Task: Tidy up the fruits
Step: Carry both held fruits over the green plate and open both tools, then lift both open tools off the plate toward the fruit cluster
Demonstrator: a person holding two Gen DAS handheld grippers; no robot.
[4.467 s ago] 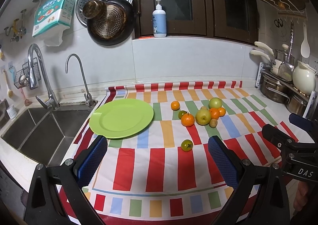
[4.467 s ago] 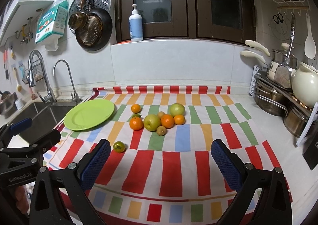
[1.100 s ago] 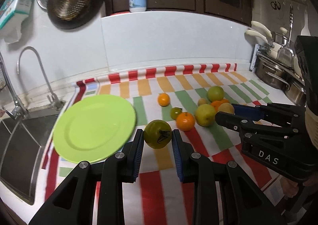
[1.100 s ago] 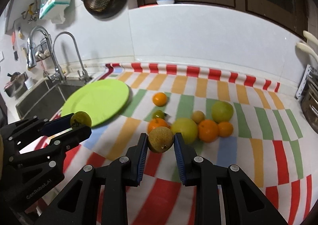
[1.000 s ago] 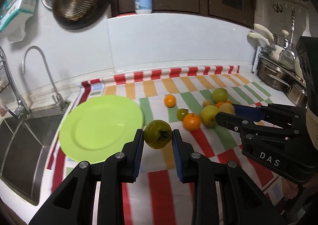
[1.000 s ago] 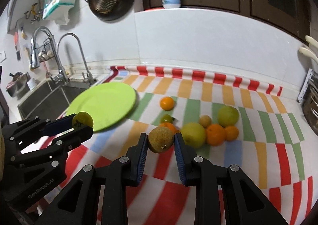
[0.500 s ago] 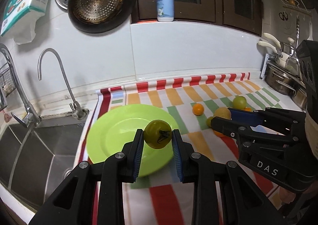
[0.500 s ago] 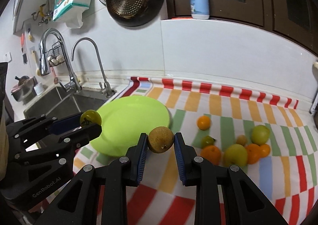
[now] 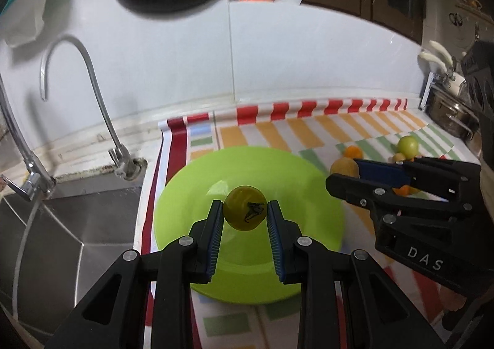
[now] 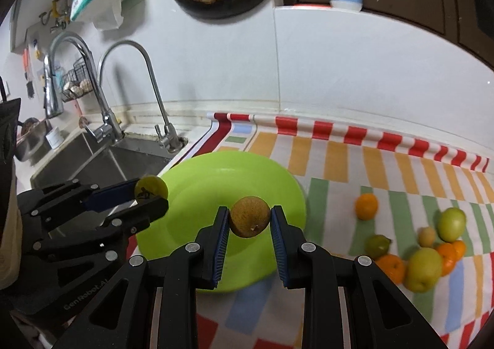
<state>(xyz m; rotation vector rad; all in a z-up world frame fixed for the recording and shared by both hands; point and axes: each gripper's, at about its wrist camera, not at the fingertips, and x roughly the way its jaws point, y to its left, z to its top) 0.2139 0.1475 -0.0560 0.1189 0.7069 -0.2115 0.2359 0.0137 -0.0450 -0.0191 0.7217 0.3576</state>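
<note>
- Left wrist view, nearest first: the left gripper (image 9: 245,215) is clamped on a yellow-green fruit (image 9: 245,208) with a dark stem mark, its blue pads pressing both sides. The fruit hangs over the middle of the green plate (image 9: 191,194), not resting on it.
- Right wrist view, nearest first: the right gripper (image 10: 249,221) is clamped on a brown round fruit (image 10: 249,217), held above the plate's near right part (image 10: 278,182).
- Just changed: half a second ago the plate lay ahead of both grippers; now it sits directly beneath them. Both loads look to be in place for setting down, so the next step is probably to lower and release.
- Against the earliest frames: both grippers stood wide apart and empty then, the yellow-green fruit lay alone on the striped cloth (image 10: 339,164), and the brown one sat by the heap. The plate was bare then and is bare now.
- Farther right, the remaining fruits (image 10: 423,265) lie clustered on the cloth, well apart from the plate; an orange (image 10: 366,206) sits between.
- Farther left, the sink (image 10: 92,164) and faucet (image 10: 154,86) border the plate; a fruit rolling off that side could drop in.
</note>
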